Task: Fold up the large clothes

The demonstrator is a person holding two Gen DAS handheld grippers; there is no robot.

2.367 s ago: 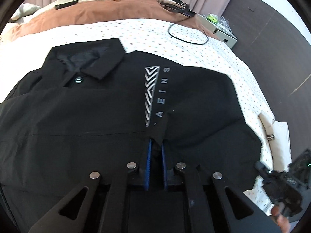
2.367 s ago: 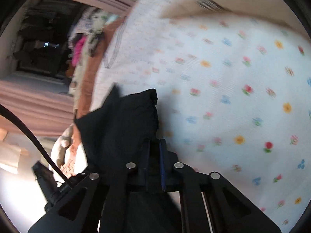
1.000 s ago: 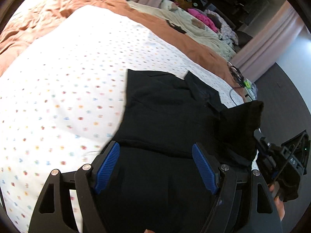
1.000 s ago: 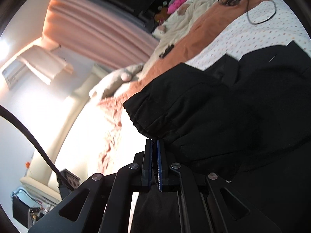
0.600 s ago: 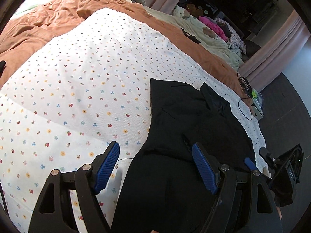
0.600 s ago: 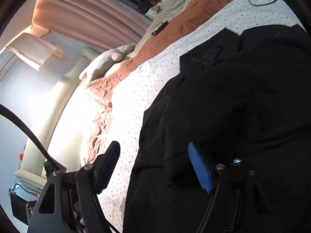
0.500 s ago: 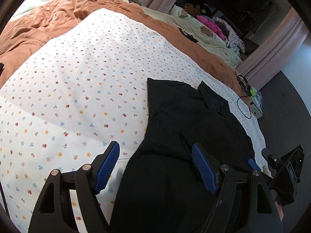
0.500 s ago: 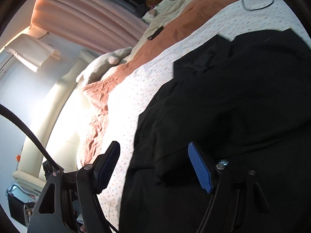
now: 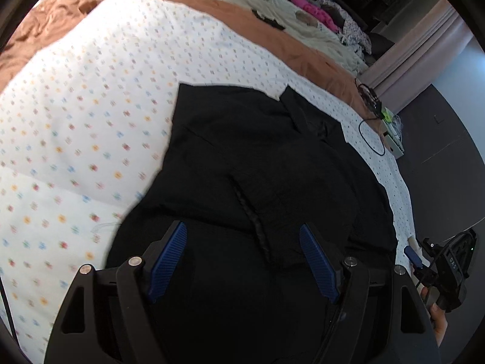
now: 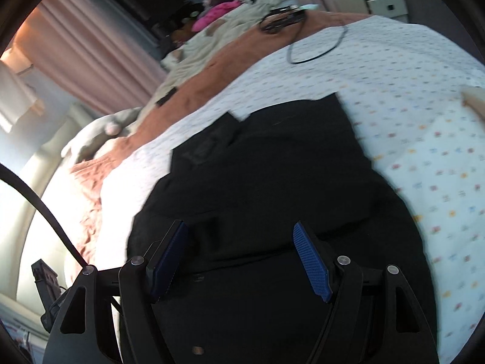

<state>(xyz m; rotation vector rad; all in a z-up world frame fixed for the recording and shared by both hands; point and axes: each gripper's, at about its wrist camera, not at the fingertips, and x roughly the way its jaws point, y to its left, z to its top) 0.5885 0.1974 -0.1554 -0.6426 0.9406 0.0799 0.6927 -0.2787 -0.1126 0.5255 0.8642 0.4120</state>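
On the flower-dotted white bedsheet [image 9: 75, 127], both the left gripper [image 9: 242, 257] and right gripper [image 10: 239, 257] gape empty above the black collared jacket [image 9: 257, 157]; regrip at a flat hem edge before folding across.

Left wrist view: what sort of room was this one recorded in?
Most likely a bedroom: a bed under a white flower-dotted sheet and a rust-brown quilt, long pink curtains, and a black collared garment spread out on the bed.

Daylight glares white at my right view's left edge, my floral sheet [image 9: 75, 127] smears with motion blur, and fisheye bends every rim dark.
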